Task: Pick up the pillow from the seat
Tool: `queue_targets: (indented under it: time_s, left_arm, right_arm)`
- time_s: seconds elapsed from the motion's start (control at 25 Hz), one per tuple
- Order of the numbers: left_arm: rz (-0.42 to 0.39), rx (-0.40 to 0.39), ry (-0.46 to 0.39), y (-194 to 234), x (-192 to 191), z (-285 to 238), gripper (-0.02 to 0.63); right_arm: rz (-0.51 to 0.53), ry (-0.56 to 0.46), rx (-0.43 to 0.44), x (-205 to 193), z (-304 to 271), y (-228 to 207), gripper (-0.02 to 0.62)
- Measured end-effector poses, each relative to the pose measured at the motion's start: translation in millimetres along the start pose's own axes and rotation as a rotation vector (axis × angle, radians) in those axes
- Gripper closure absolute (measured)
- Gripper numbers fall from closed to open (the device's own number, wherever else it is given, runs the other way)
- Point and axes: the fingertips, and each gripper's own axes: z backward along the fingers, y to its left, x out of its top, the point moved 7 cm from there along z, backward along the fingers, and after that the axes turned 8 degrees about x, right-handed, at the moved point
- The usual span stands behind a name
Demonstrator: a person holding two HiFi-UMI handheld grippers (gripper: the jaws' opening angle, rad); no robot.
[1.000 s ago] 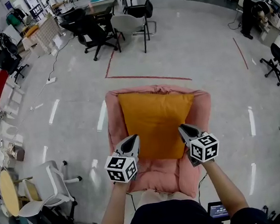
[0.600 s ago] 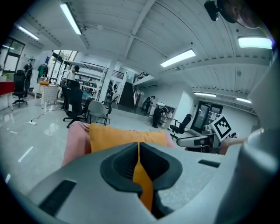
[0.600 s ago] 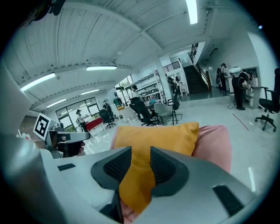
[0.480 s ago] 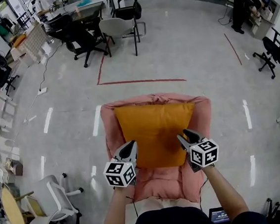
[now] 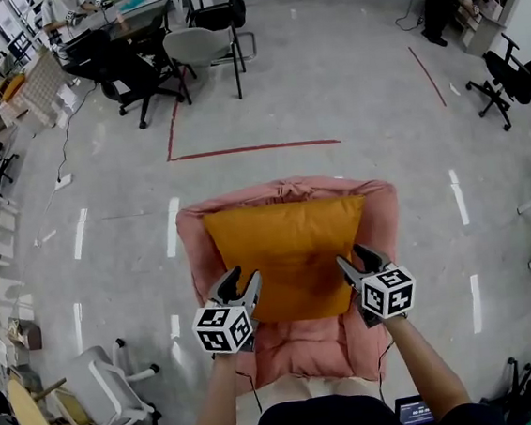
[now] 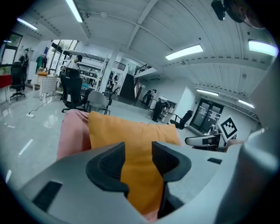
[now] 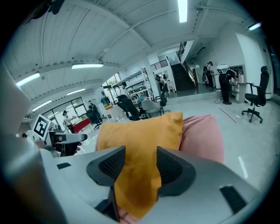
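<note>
An orange pillow (image 5: 288, 252) lies flat on the pink cushioned seat (image 5: 381, 212). My left gripper (image 5: 239, 277) is at the pillow's near left corner and my right gripper (image 5: 353, 256) at its near right corner. Both sets of jaws are opening. In the left gripper view the pillow (image 6: 131, 131) fills the gap of the left gripper (image 6: 138, 148), and the pads do not pinch it. The right gripper view shows the same: a pillow corner (image 7: 140, 131) hangs between the spread jaws of the right gripper (image 7: 141, 155). Pink seat padding (image 7: 203, 135) shows beside it.
A red tape line (image 5: 249, 149) marks the floor beyond the seat. Office chairs (image 5: 196, 49) and desks stand at the back left, more chairs (image 5: 515, 72) at the right. A white chair (image 5: 96, 394) and a round table (image 5: 23, 416) are near my left.
Both grippers' jaws have gone from shut to spread around the pillow's near corners. The pillow still lies on the seat. My head view has shifted a little.
</note>
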Motion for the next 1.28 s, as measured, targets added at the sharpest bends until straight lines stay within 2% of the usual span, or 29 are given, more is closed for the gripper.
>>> queue_targets:
  time_s: [0.24,0.4,0.56,0.8,1.12,1.28]
  left_arm:
    - [0.003,0.046,-0.003,17.8,-3.6,-16.4,0.287]
    - [-0.017,0.075,0.024,31.9,-9.4,-28.0,0.218]
    - [0.027,0.086,0.034,43.9,-12.3,-41.3,0.138]
    - [0.034,0.087,0.064,57.3,-18.7,-57.9,0.101]
    - [0.028,0.093,0.078,67.4,-19.0,-74.8,0.098]
    - [0.034,0.074,0.097,70.5,-17.6,-83.1,0.098]
  right_arm:
    - [-0.004,-0.008,-0.082,-0.5,-11.2,-9.0,0.336]
    - [0.016,-0.004,-0.131,-2.6,-21.7,-10.4,0.316]
    - [0.025,0.012,-0.163,-6.5,-29.2,-16.3,0.302]
    - [0.012,0.002,-0.205,-11.7,-40.1,-23.4,0.255]
    - [-0.072,0.002,-0.218,-17.1,-46.6,-33.1,0.25]
    - [-0.075,0.013,-0.224,-15.8,-51.2,-35.8,0.25]
